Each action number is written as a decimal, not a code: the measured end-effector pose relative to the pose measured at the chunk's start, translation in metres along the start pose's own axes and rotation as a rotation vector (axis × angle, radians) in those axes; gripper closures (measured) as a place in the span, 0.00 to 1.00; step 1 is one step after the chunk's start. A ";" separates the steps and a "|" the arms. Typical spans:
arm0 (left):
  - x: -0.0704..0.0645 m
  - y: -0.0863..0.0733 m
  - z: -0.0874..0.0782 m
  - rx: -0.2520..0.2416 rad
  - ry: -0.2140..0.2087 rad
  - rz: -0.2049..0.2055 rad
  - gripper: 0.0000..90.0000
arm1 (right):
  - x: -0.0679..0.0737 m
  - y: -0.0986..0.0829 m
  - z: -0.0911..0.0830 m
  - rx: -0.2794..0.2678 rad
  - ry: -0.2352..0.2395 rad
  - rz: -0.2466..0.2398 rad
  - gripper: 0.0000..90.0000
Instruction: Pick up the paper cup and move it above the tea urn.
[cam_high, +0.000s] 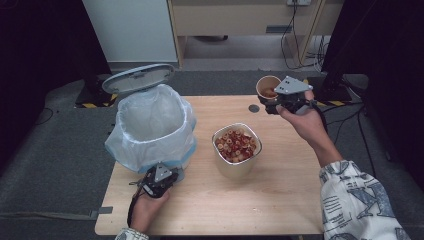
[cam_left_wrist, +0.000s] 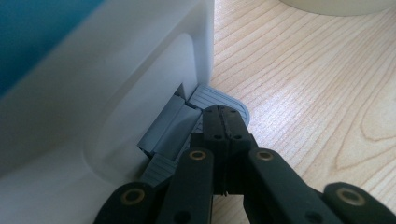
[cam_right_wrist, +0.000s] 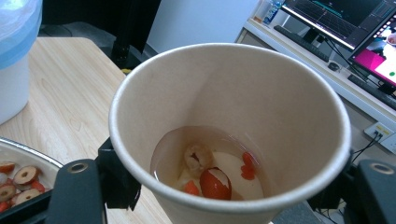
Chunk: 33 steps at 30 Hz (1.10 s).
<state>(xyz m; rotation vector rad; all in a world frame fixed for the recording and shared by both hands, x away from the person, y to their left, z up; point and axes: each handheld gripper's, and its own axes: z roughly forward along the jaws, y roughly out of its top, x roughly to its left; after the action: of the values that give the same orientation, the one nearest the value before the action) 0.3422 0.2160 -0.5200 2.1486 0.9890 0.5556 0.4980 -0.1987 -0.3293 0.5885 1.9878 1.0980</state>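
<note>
A white pedal bin (cam_high: 150, 125) lined with a plastic bag stands at the table's left, its grey lid (cam_high: 138, 78) raised. My left gripper (cam_high: 167, 176) is at the bin's foot. In the left gripper view its jaws are shut, and the left gripper (cam_left_wrist: 224, 122) rests its tip on the grey pedal (cam_left_wrist: 219, 98). At the far right my right gripper (cam_high: 270, 104) holds a paper cup (cam_high: 267, 86) above the table's back edge. The right gripper (cam_right_wrist: 224, 205) is shut on the cup (cam_right_wrist: 261, 93), which holds a little liquid and a few red and pale fruit bits.
A white bowl (cam_high: 235, 167) of sliced red dried fruit sits mid-table, its rim (cam_right_wrist: 18, 154) near the cup. A small dark disc (cam_high: 254, 108) lies by the back edge. Bare wood (cam_high: 240, 205) spreads along the front. Monitors (cam_right_wrist: 355, 23) stand on a desk beyond.
</note>
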 end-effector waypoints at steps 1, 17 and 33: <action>0.000 0.000 0.000 0.001 -0.002 -0.007 0.99 | 0.000 0.000 0.001 -0.002 0.001 -0.004 0.32; 0.000 0.000 0.000 0.001 -0.002 -0.009 1.00 | 0.010 0.005 0.004 -0.010 0.022 -0.045 0.32; 0.000 0.000 0.000 0.004 -0.002 -0.005 0.99 | 0.029 0.010 0.011 -0.019 0.065 -0.088 0.31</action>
<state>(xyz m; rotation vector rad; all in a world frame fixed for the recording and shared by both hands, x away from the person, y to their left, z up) 0.3420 0.2162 -0.5199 2.1491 0.9945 0.5496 0.4898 -0.1680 -0.3362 0.4561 2.0367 1.0937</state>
